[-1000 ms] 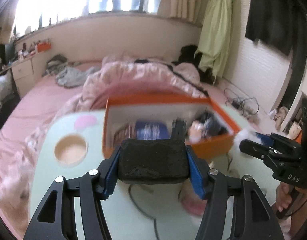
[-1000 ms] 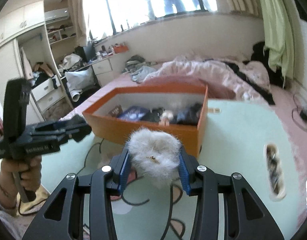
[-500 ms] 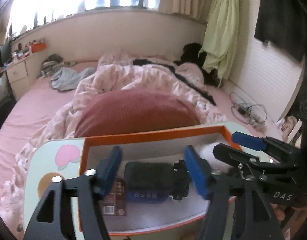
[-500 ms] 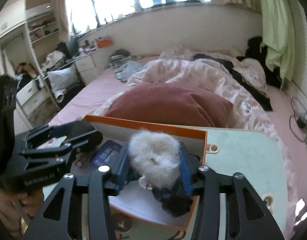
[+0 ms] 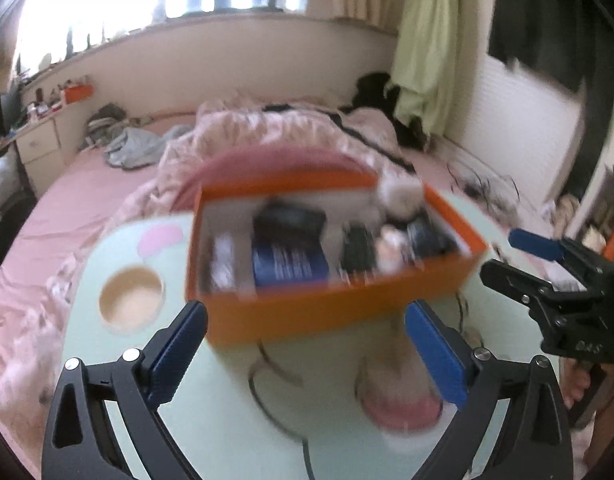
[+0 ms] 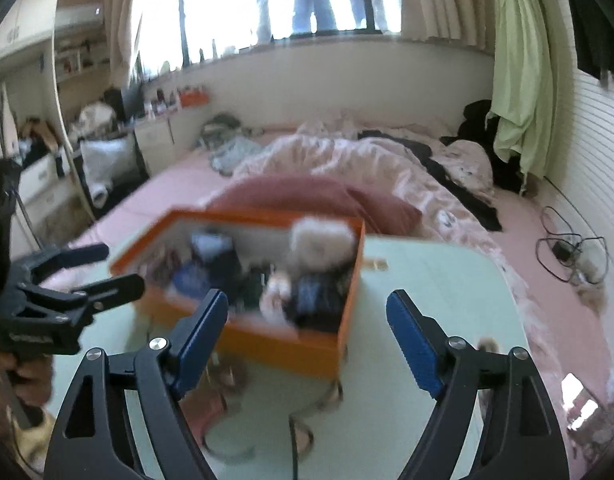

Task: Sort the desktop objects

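Both tongs are seen spread wide and empty. The left gripper (image 5: pixel 305 346) is held low over the pale green table (image 5: pixel 227 420), in front of the orange box (image 5: pixel 331 308); the right gripper (image 6: pixel 307 334) is held beside it, facing the same box from its right end. Nothing is gripped, so both are judged to be clear of the box and free for another pick.

The sorted things are found inside the box. A dark pouch (image 5: pixel 289 220) lies toward the back, above a blue packet (image 5: pixel 289 264); motion blur leaves its exact outline unclear. Its long axis is judged to run left-right, roughly along the box's long side, lying flat. A white fluffy puff (image 6: pixel 321 240) sits high at the box's far right corner, resting on other dark items; it is roundish, so no pointing direction can be told. The box's long axis is set across the table, open side up, so drops from above are allowed.
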### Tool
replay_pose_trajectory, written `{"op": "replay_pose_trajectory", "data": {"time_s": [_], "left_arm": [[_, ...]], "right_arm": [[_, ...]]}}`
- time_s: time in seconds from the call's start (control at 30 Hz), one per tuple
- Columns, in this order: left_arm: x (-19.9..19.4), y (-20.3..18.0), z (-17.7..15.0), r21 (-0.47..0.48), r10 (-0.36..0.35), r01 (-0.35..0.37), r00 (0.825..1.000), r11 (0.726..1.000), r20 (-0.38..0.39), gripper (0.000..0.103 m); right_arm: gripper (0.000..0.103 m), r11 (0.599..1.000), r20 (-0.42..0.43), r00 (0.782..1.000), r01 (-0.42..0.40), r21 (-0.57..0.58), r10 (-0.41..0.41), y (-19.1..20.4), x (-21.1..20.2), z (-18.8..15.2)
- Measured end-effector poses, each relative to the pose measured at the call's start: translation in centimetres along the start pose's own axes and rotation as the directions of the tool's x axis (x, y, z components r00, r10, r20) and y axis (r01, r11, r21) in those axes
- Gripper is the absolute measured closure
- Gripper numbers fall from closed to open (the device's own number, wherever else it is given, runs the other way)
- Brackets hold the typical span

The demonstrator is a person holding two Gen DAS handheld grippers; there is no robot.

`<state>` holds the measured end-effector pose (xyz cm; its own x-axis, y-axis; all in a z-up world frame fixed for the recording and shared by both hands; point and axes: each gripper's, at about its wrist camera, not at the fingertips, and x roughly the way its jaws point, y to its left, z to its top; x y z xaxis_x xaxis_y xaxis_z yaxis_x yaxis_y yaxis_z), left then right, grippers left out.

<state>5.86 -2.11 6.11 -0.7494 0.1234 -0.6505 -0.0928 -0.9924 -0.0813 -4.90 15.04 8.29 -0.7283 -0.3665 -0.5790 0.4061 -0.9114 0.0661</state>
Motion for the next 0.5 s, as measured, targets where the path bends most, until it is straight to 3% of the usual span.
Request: {"op": "replay_pose_trajectory", "data": {"time_s": [0.23, 0.37, 0.5], "left_arm": [[0.3, -1.0, -4.4, 0.033, -0.004, 0.007, 0.996, 0.999, -0.09, 0.004], [1.6, -1.1, -5.3, 0.012, -0.017, 0.019, 0.989, 1.0, -0.147, 0.004], [2.3, -1.3, -5.6, 0.036, 0.06, -0.055, 0.984, 0.998, -0.166, 0.003]], "right_arm": [[0.021, 1.0, -0.128, 0.992, 0.015, 0.002, -0.015, 0.1, 0.7, -4.4], [0.021, 0.999, -0.172, 0.984, 0.037, 0.01, -0.035, -0.2, 0.8, -5.5], [0.021, 0.998, -0.194, 0.979, 0.065, -0.005, -0.065, -0.1, 0.8, -6.0]]}}
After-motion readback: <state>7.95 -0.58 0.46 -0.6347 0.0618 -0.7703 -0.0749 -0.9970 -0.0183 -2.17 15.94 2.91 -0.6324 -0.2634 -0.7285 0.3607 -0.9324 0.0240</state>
